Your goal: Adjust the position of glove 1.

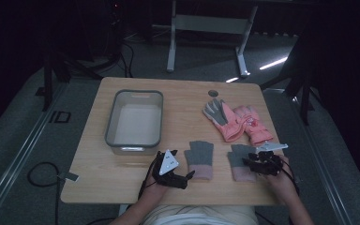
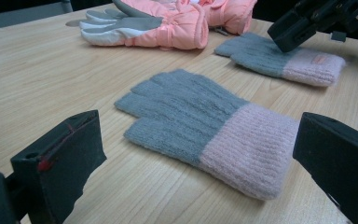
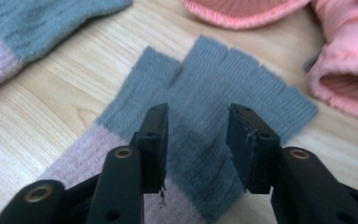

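Note:
Two knit gloves, grey with pink cuffs, lie flat near the table's front edge. The left knit glove (image 1: 199, 158) (image 2: 200, 128) lies just beyond my left gripper (image 1: 188, 176) (image 2: 198, 140), whose jaws stand wide open on either side of the cuff. My right gripper (image 1: 249, 162) (image 3: 198, 122) is open low over the grey palm of the right knit glove (image 1: 238, 154) (image 3: 223, 79); whether it touches I cannot tell. The left gripper view also shows this right knit glove (image 2: 279, 58) with the right gripper (image 2: 307, 21) over it.
A pair of pink padded ski gloves (image 1: 236, 121) (image 2: 158, 25) (image 3: 345, 60) lies behind the knit gloves at the right. An empty grey bin (image 1: 111, 123) stands at the table's left middle. A round hole (image 1: 213, 93) sits near the far edge.

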`<state>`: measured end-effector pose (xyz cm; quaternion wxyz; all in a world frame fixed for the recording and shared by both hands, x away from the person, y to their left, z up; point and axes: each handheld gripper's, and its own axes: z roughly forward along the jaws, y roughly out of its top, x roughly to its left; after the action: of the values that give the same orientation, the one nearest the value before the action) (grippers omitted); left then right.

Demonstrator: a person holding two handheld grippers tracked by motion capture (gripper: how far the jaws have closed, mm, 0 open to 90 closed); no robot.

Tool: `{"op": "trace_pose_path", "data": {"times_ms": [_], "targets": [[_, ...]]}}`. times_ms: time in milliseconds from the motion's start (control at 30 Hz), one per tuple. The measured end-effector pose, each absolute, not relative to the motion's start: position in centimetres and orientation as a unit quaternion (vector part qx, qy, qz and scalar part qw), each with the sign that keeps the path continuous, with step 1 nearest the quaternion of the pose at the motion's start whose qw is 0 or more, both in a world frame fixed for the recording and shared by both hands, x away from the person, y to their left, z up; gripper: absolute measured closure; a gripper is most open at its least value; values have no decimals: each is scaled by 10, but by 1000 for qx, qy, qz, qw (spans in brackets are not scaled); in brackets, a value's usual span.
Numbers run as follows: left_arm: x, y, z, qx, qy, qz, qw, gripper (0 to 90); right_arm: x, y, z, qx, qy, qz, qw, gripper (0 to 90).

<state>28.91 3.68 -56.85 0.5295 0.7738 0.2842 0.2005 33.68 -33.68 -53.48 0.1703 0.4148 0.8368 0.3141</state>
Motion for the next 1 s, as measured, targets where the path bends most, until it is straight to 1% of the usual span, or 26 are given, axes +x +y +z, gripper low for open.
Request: {"op": "trace_pose_path", "data": {"times_ms": [233, 333, 400, 467, 533, 733, 1000], "targets": [[289, 37, -569, 774, 284, 200, 530, 12, 337, -334, -544, 414, 843, 300, 169, 613], [289, 37, -569, 774, 284, 200, 529, 12, 337, -332, -546, 412, 843, 300, 173, 678], [289, 37, -569, 774, 284, 200, 529, 12, 336, -331, -546, 410, 843, 301, 175, 777], [289, 37, -569, 774, 284, 200, 530, 12, 334, -326, -546, 416, 839, 295, 188, 807], [289, 37, -569, 774, 284, 200, 529, 12, 333, -324, -546, 422, 837, 290, 192, 814], [291, 38, -568, 773, 293, 194, 529, 12, 337, -325, -537, 451, 826, 294, 165, 846], [291, 39, -569, 770, 294, 189, 534, 12, 336, -310, -494, 441, 816, 333, 170, 850]]}}
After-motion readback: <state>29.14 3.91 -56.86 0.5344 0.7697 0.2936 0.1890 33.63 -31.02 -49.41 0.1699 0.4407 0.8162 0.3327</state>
